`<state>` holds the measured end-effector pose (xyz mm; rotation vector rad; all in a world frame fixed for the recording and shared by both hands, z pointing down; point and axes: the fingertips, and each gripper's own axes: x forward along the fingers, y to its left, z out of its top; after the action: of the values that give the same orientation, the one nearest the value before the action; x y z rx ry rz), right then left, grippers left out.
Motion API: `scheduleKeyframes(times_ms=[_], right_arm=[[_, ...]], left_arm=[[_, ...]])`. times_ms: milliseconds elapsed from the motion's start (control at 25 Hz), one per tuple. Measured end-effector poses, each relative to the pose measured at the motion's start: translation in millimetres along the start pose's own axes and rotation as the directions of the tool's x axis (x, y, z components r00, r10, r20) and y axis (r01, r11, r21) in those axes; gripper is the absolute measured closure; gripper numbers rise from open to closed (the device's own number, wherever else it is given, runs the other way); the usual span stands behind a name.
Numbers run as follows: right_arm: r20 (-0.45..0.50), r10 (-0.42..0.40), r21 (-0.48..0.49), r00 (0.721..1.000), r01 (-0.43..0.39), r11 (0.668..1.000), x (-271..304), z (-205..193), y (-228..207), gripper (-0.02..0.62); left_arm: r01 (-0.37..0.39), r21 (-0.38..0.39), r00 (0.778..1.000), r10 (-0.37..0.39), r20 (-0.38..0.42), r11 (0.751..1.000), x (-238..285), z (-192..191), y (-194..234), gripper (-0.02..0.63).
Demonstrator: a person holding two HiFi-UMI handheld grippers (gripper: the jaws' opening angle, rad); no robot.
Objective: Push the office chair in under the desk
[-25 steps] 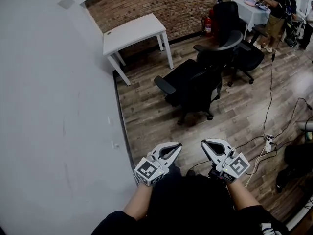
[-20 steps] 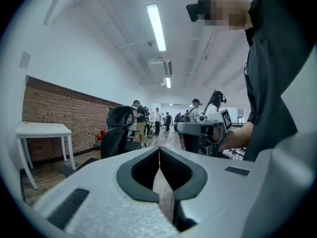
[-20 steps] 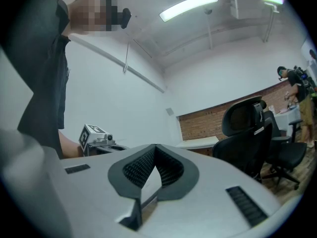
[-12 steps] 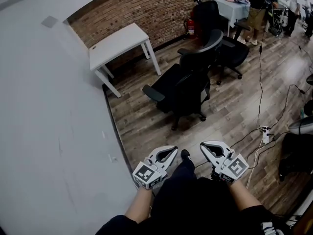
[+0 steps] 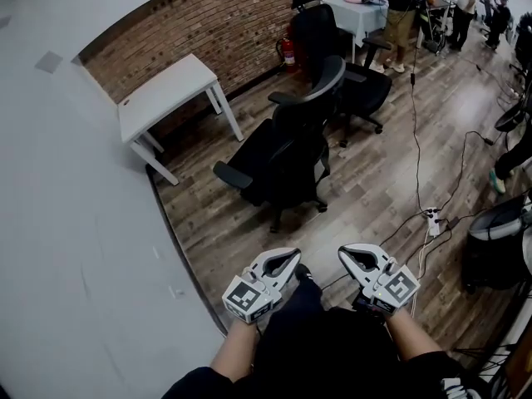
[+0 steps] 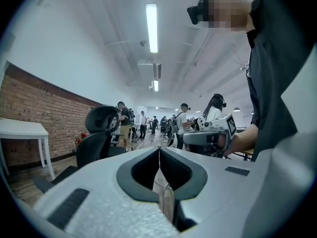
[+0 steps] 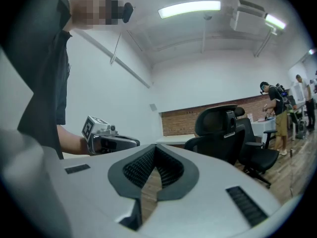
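Both sets of jaws are closed with nothing in them: left gripper (image 5: 291,258) and right gripper (image 5: 347,254) are held level, side by side, close to the body. The chair (image 5: 278,160) is ahead of both jaw tips and well apart from them, no contact yet. The white desk (image 5: 166,90) is beyond it, ahead and left of the left jaws, against the brick wall. There are more black chairs further ahead and right; I'm taking the nearest one as the target since it's closest to the desk. Its backrest looks turned roughly toward the jaws and its seat toward the desk, but I can't be sure of the exact angle. Handling guess: moderately heavy, on castors on a wood floor, so it should roll with a light steady shove. It'll swivel on its column, so an off-centre push spins it instead of moving it. The backrest is likely padded or mesh and may recline, so it's a soft contact with some lost motion. There's no need to grip: use the closed jaws as two pushers, one either side of the backrest's centreline, low on the stiff frame or on the rear of the armrests. Watch that the armrests clear the desk's underside and that the castors miss the desk legs. A power strip (image 5: 432,214) and cables lie right of the right jaws, off the push line.
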<state>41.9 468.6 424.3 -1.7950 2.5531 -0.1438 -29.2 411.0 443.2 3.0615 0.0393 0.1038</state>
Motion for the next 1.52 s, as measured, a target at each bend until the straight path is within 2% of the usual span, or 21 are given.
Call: scheduleKeyframes(times_ms=[200, 440, 640, 760, 880, 1080, 1360, 1440, 1520], right_arm=[[-0.010, -0.025, -0.032, 1.000, 0.025, 0.999, 9.2, 6.5, -17.3, 0.589], [-0.004, -0.030, -0.057, 1.000, 0.030, 0.998, 39.3, 27.9, -41.8, 0.589], [-0.014, -0.037, -0.066, 0.999, 0.036, 0.997, 58.2, 23.2, -81.4, 0.589], [0.014, -0.039, -0.082, 0.999, 0.040, 0.996, 74.4, 40.4, -103.3, 0.589], [-0.006, -0.052, -0.089, 0.999, 0.051, 0.995, 89.5, 47.3, -121.4, 0.589], [-0.032, -0.041, -0.067, 0.999, 0.039, 0.997, 107.9, 30.8, -145.6, 0.589], [-0.027, -0.063, -0.103, 0.998, 0.060, 0.993, 134.5, 51.2, -181.9, 0.589], [-0.026, -0.076, -0.103, 0.997, 0.073, 0.992, 135.8, 46.1, -194.5, 0.589], [-0.028, -0.092, -0.104, 0.995, 0.089, 0.991, 136.3, 45.0, -204.8, 0.589]], left_arm=[[0.034, 0.051, 0.999, -0.034, -0.011, 0.998, 10.3, 11.6, 11.2, 0.591], [0.015, 0.094, 0.999, -0.011, -0.038, 0.995, 24.3, 25.1, 48.9, 0.591], [0.004, 0.102, 0.999, 0.000, -0.043, 0.995, 48.0, 38.3, 86.5, 0.591], [0.006, 0.126, 1.000, -0.002, -0.030, 0.992, 62.6, 46.5, 107.1, 0.590], [0.008, 0.145, 1.000, -0.004, -0.029, 0.989, 72.4, 53.6, 124.2, 0.591], [-0.028, 0.126, 0.999, 0.032, -0.024, 0.992, 79.0, 66.9, 153.9, 0.591], [-0.039, 0.143, 0.999, 0.042, -0.014, 0.989, 90.0, 69.5, 195.2, 0.591], [-0.033, 0.163, 0.999, 0.035, -0.012, 0.986, 94.3, 65.8, 205.9, 0.590], [-0.035, 0.151, 0.999, 0.038, -0.015, 0.988, 96.9, 63.6, 215.3, 0.590]])
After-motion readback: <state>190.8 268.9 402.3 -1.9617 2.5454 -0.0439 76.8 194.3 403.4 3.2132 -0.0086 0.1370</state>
